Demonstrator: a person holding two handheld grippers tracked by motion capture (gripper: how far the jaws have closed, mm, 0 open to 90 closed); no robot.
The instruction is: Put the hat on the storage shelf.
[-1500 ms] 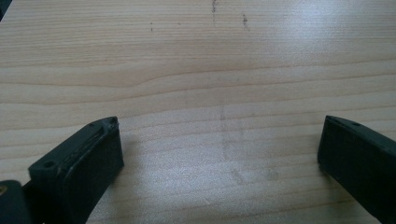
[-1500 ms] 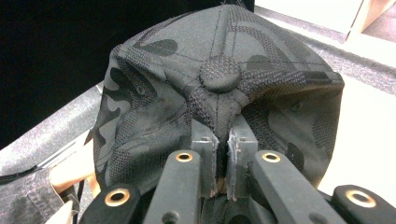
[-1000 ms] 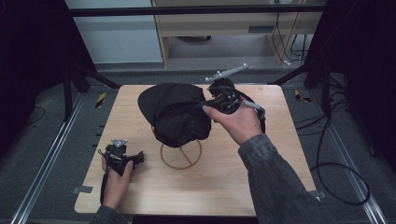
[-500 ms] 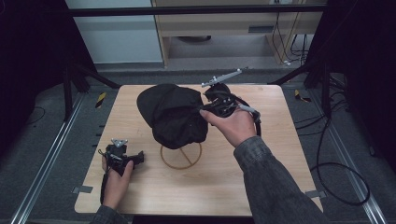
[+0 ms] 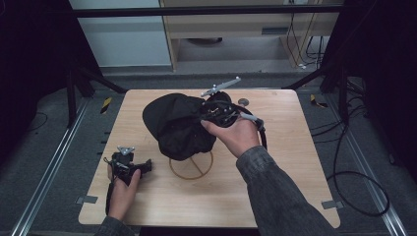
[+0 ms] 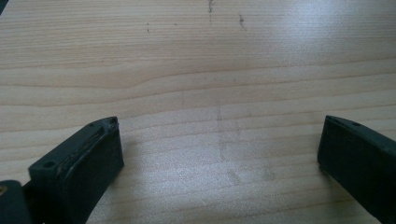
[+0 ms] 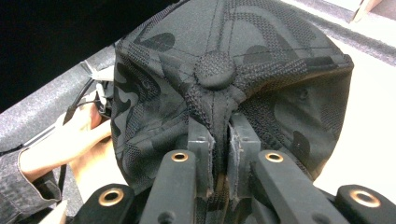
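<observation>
1. Your right gripper (image 7: 219, 140) has its two black jaws pressed together on a fold of the cap's (image 7: 233, 79) fabric, just below the crown button; the pinched cloth bunches into a ridge between the pads.
2. Seen from the right gripper view, the cap is a black baseball cap of knit, mesh-like cloth with a faint tone-on-tone camouflage pattern. Stitched seams run out from the round, textured button (image 7: 214, 70) at the top.
3. From the high view, your right gripper (image 5: 209, 112) holds the cap (image 5: 177, 125) above the middle of the table, and the soft crown sags in dark, rumpled folds.
4. Under the cap a thin, tan wire ring (image 5: 191, 166) with crossing spokes lies flat on the tabletop. The cap's lower edge overlaps its far side in this view; whether they touch, you cannot tell.
5. Your left gripper (image 5: 129, 166) rests near the table's near left corner, well apart from the cap.
6. Along the left gripper view, its jaws stand spread wide with nothing between them, their matte black pads (image 6: 98, 158) close over bare wood.
7. The table (image 5: 290, 162) is pale wood with fine, straight grain and rounded corners.
</observation>
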